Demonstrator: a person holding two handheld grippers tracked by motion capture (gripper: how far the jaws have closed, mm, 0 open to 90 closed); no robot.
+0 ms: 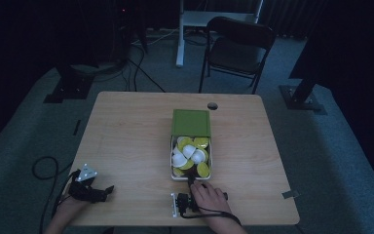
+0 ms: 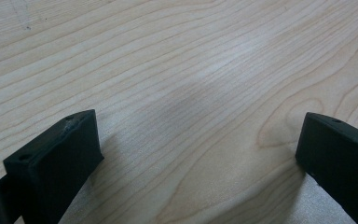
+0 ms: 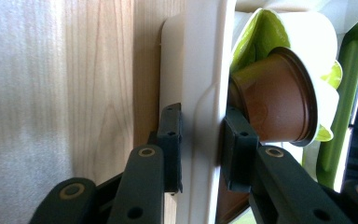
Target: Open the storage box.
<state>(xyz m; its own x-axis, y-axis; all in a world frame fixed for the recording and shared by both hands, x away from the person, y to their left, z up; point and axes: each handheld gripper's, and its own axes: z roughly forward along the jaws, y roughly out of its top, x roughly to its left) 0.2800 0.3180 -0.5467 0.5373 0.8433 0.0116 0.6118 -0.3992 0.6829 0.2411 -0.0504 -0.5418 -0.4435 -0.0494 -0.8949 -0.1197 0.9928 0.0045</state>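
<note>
A white box (image 1: 172, 165) with a green lid (image 1: 191, 122) swung back stands mid-table, holding several white and lime-green capsules (image 1: 190, 152). My right gripper (image 1: 191, 182) is at the box's near wall, shut on that white wall (image 3: 200, 93), one jaw outside and one inside. A brown capsule (image 3: 275, 98) lies against the inner jaw. My left gripper (image 1: 108, 189) rests at the table's front left, held by a hand. Its jaws stand wide apart over bare wood (image 2: 191, 93) with nothing between them.
The wooden table (image 1: 126, 136) has a cable hole (image 1: 212, 106) at the back. A black folding chair (image 1: 236, 48) and a white desk leg (image 1: 180, 34) stand behind it. Cables trail on the floor at left (image 1: 44, 168). A small tag (image 1: 290, 194) lies front right.
</note>
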